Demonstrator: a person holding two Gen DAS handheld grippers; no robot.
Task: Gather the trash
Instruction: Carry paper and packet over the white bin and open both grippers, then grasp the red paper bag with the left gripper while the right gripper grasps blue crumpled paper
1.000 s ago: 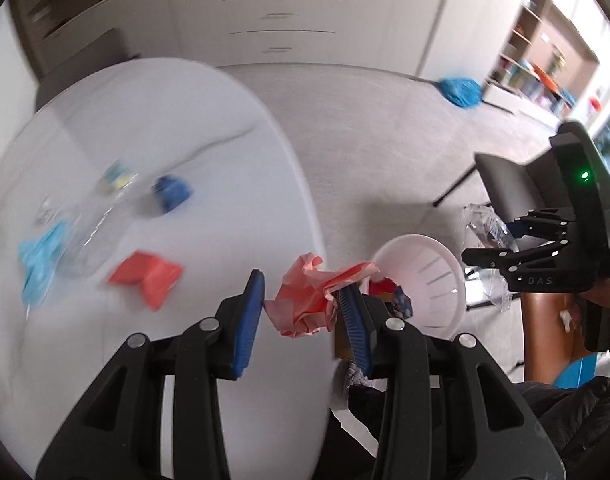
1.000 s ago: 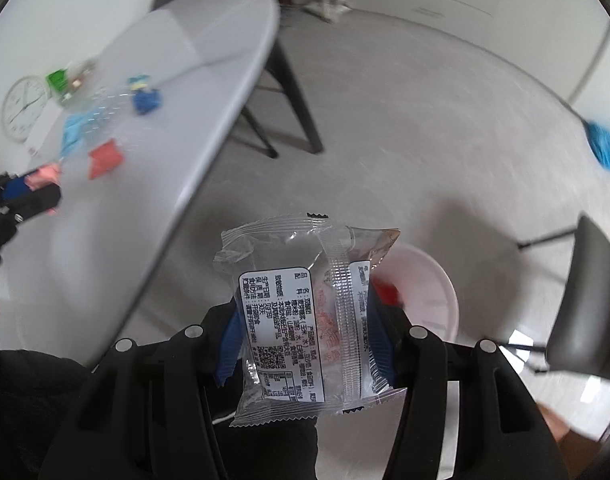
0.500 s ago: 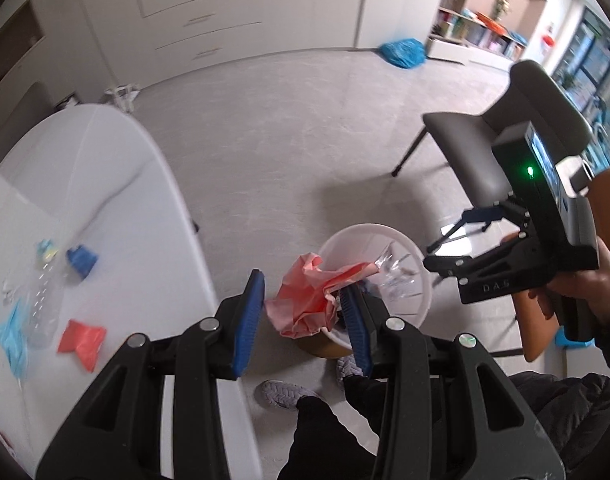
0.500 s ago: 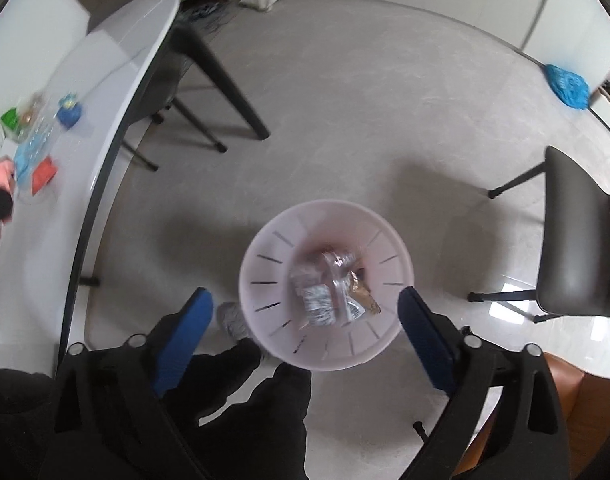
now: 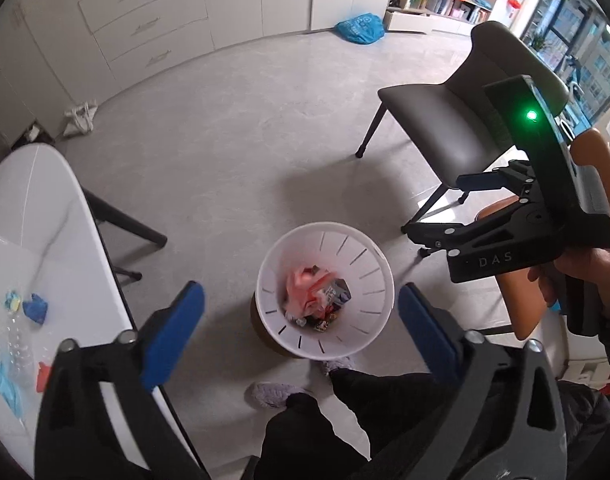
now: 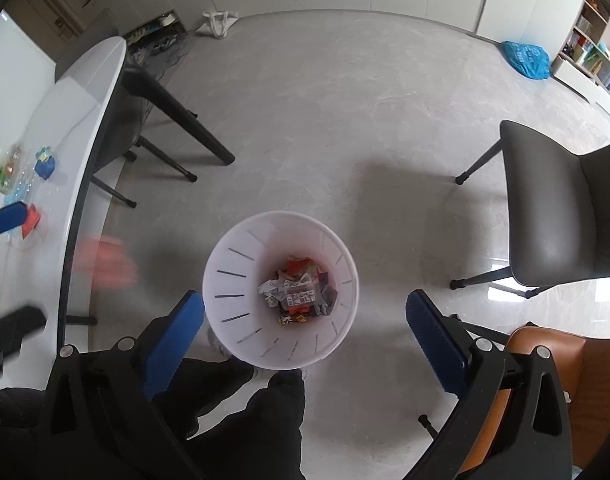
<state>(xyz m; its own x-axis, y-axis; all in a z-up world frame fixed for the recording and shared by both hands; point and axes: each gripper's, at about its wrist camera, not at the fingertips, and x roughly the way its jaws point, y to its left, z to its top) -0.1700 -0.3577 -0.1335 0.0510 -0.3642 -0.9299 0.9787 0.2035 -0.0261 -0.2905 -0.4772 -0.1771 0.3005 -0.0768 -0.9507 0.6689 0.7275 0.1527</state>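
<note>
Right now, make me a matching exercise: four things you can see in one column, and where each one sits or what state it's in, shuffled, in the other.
Things:
1. white bin
2. left gripper
3. blue bag
4. red scrap

Places or states:
A. on the white table
B. on the floor by the cabinets
C. jaws wide, nothing between them
D. on the floor, trash inside

Pairs: 1-D, 2-C, 3-B, 4-A

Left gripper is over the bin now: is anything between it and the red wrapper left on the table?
Nothing visible blocks it. The left gripper hangs open and empty over the white bin; the red wrapper lies near the white table edge, with only bare tabletop and open air between.
</note>
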